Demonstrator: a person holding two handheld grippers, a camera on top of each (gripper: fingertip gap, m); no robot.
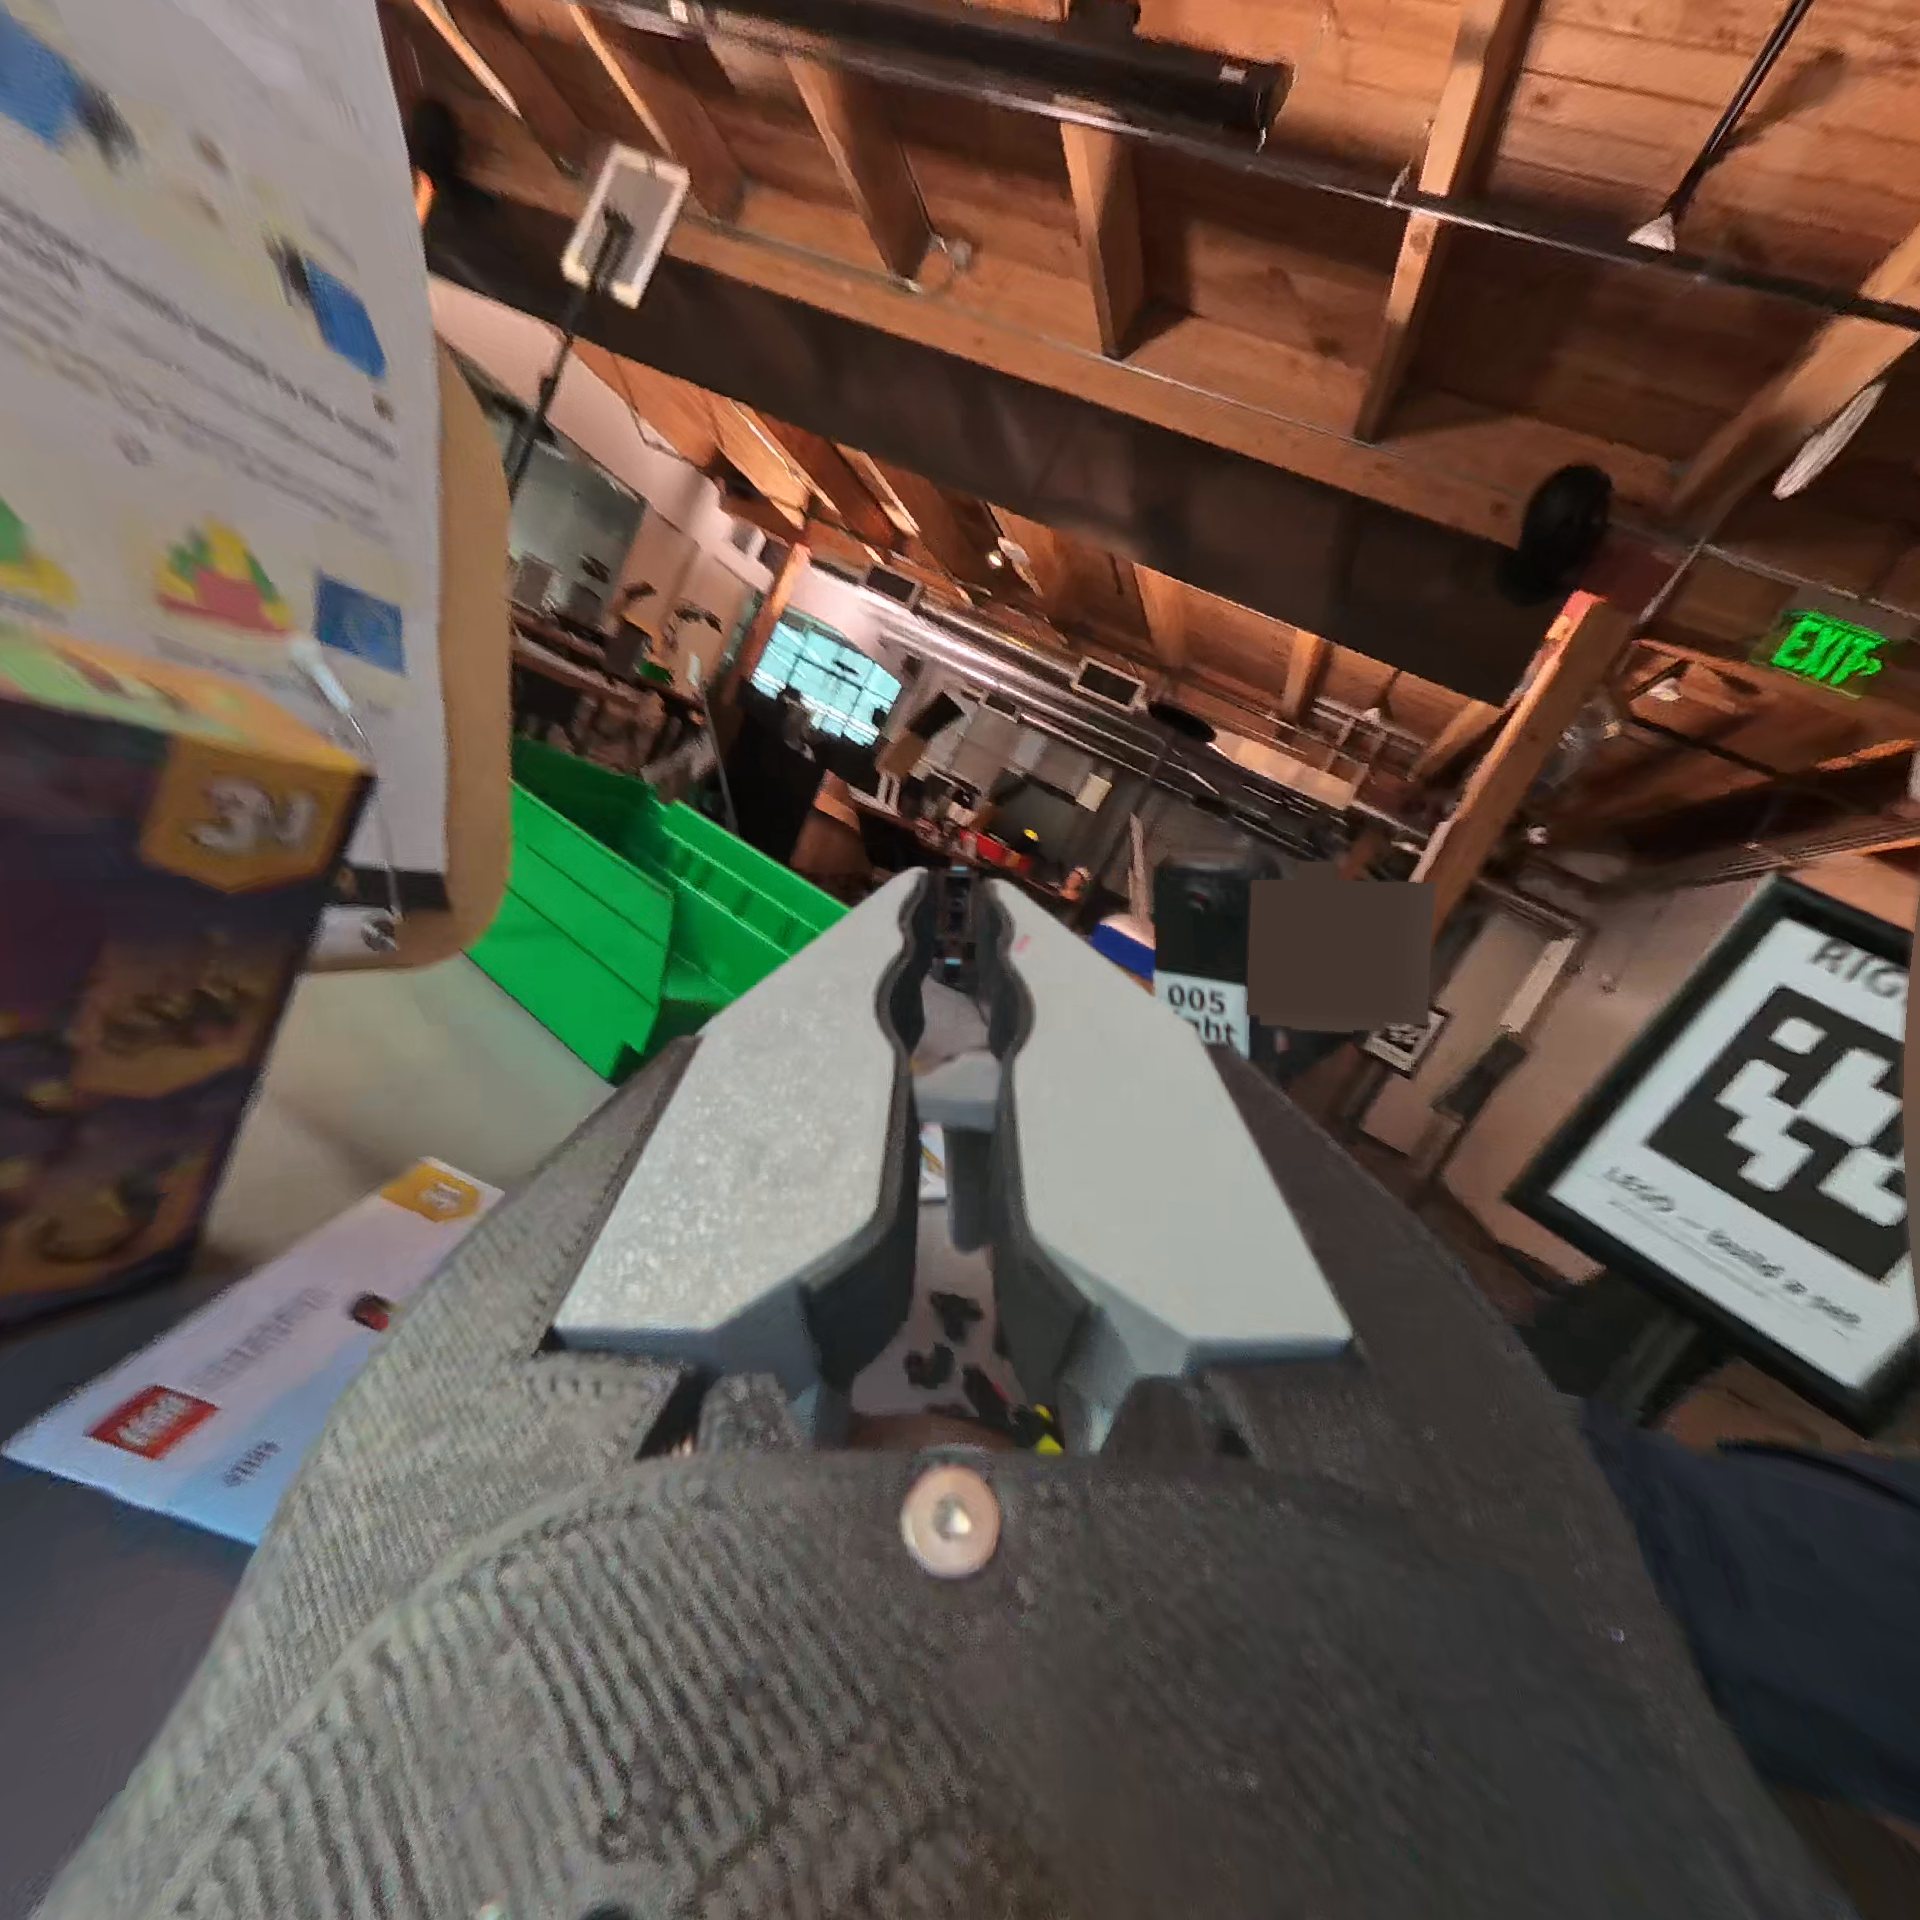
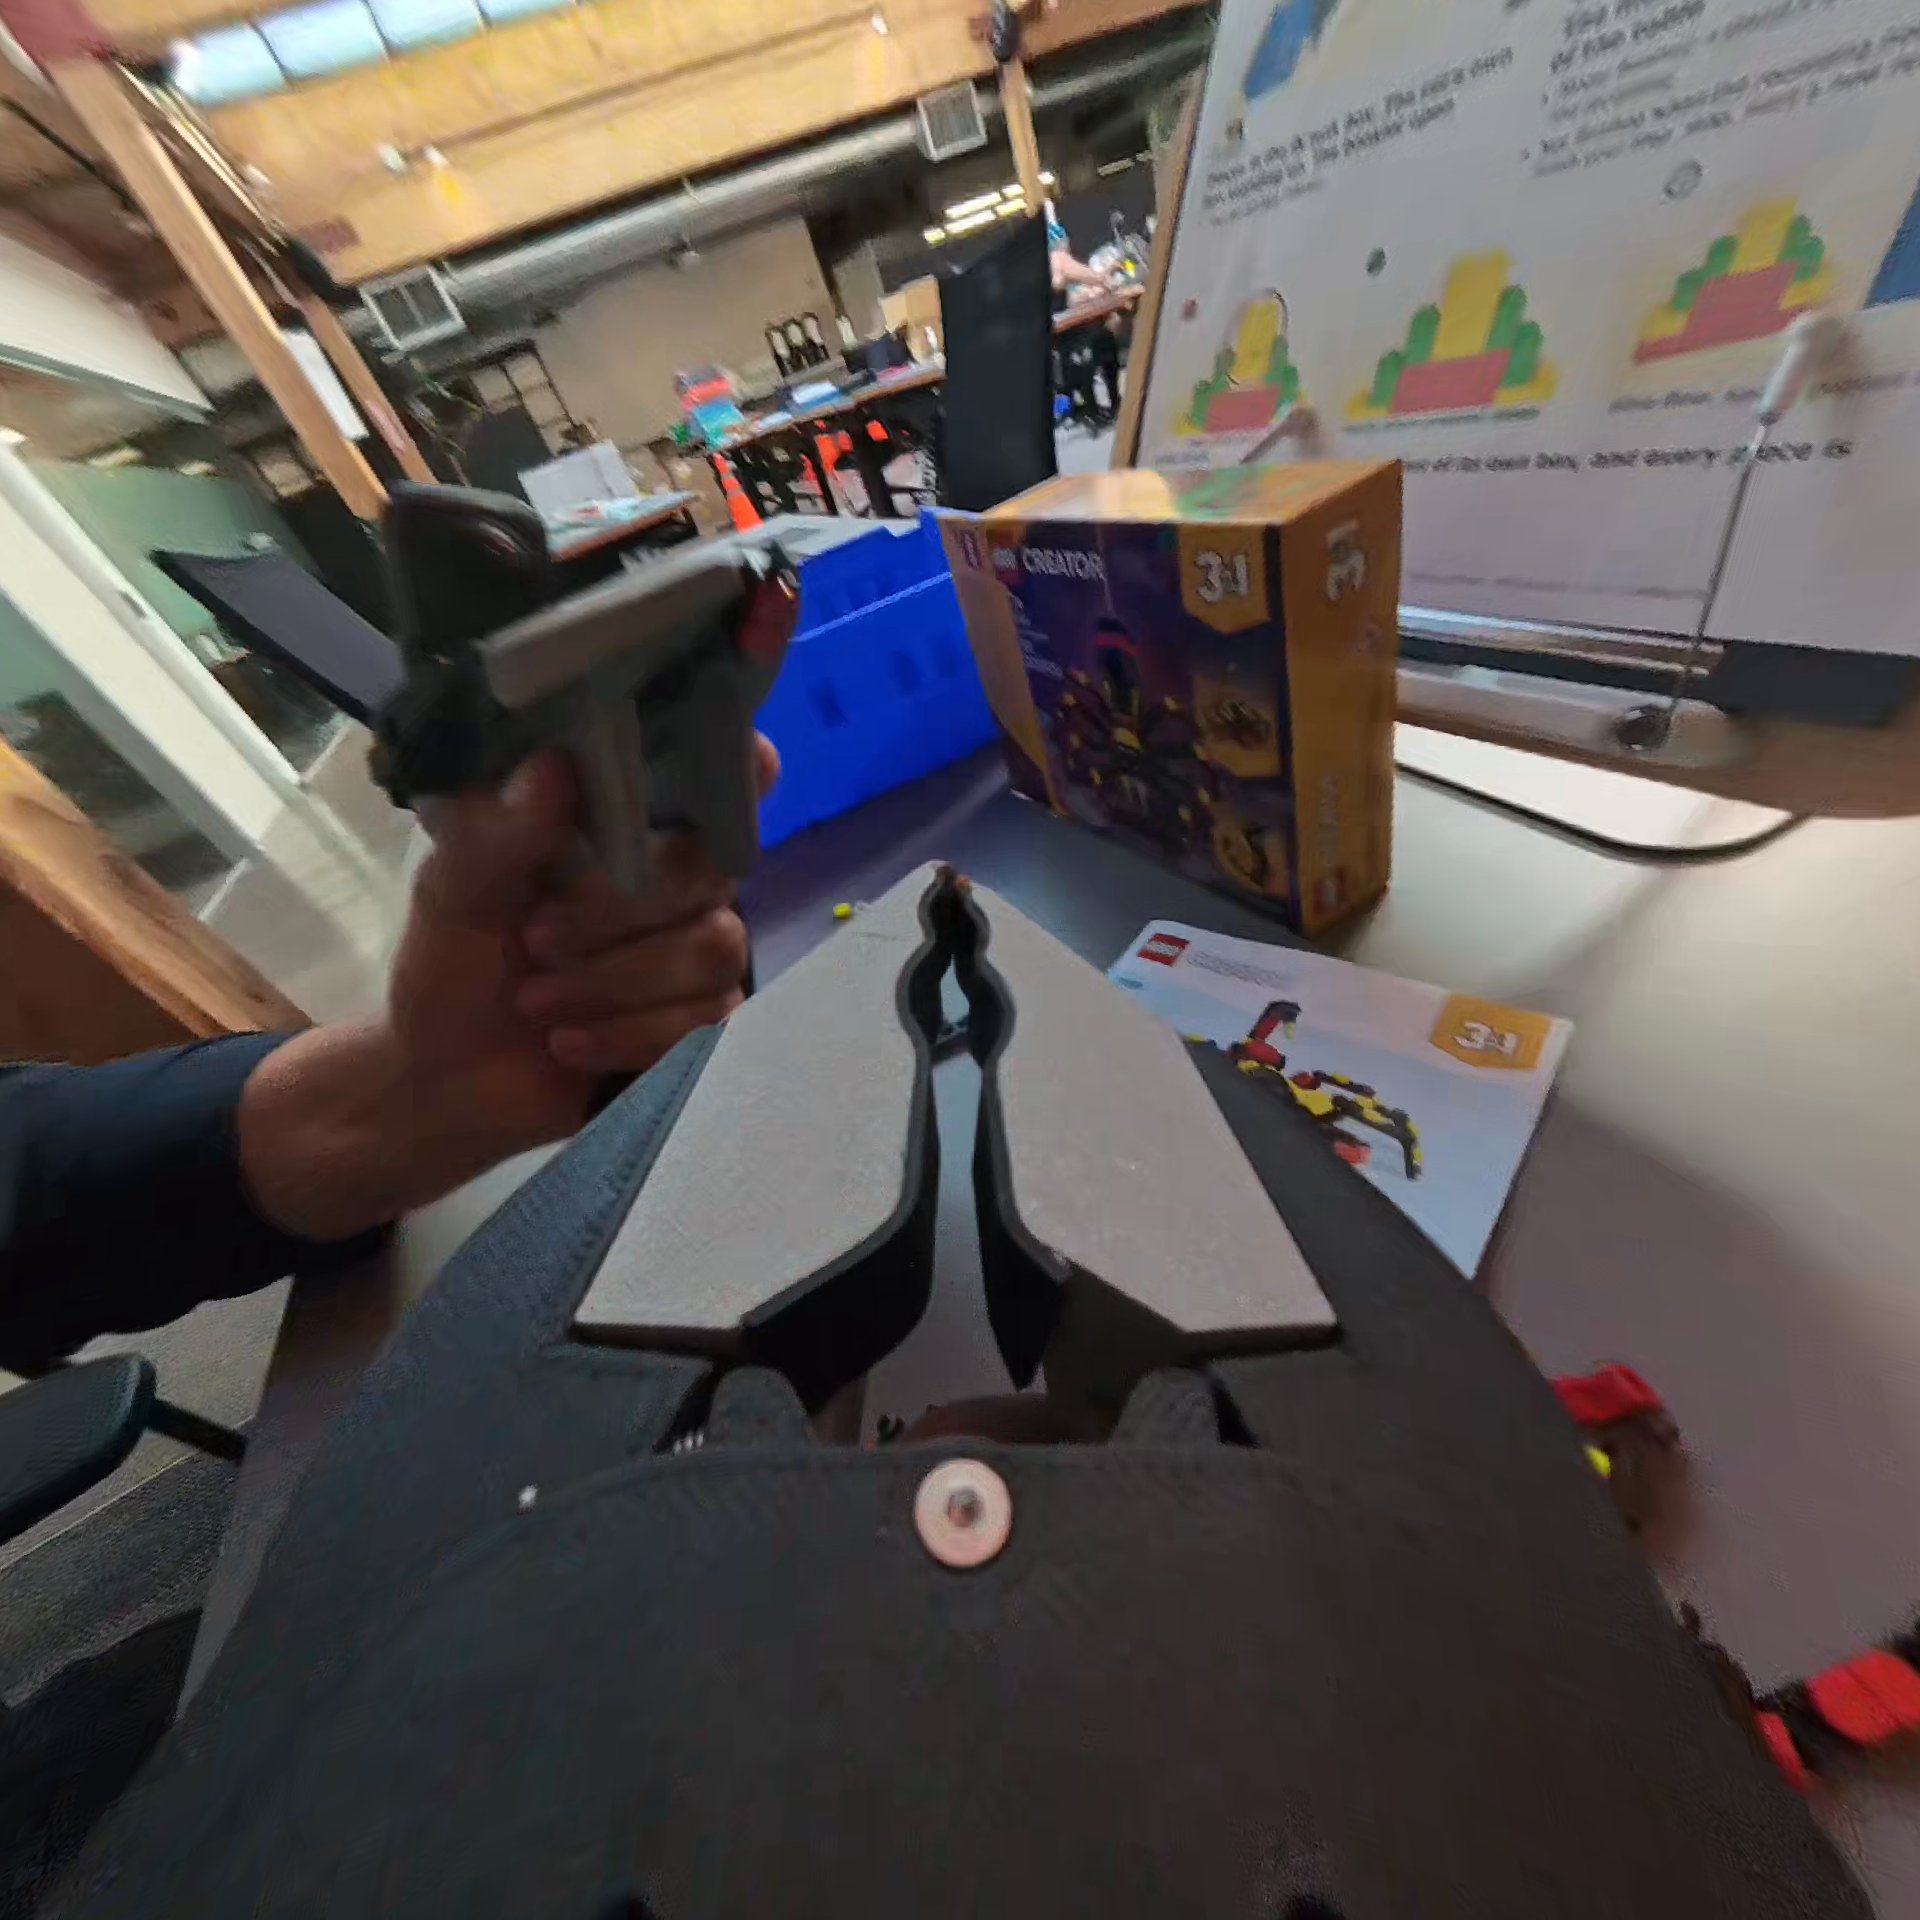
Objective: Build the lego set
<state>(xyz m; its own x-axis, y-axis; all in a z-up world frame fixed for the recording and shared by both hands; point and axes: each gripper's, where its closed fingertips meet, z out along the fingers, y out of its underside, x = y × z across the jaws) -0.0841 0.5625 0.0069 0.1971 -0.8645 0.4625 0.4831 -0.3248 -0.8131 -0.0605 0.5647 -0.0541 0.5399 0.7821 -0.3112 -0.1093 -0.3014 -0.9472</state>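
Note:
My left gripper (image 1: 954, 906) is raised off the table and tilted upward. Its fingertips are shut on a small dark lego piece (image 1: 953, 928) that sits between the pads at the very tip. It also shows in the right wrist view (image 2: 764, 613), held up by a hand (image 2: 561, 935), with a dark and red bit at its tip. My right gripper (image 2: 948, 885) is lower, over the dark table (image 2: 1070, 883), with its fingertips pressed together. The lego box (image 2: 1195, 675) stands behind it, and the instruction booklet (image 2: 1351, 1070) lies to its right.
A blue bin (image 2: 873, 675) stands behind the box and a green bin (image 1: 623, 914) farther left. An upright board with a picture sheet (image 2: 1558, 260) stands at the back right. Loose red pieces (image 2: 1610, 1392) lie at the right, and a tiny yellow piece (image 2: 842, 910) lies on the table. My right fingertips sit around 6 cm from my left ones.

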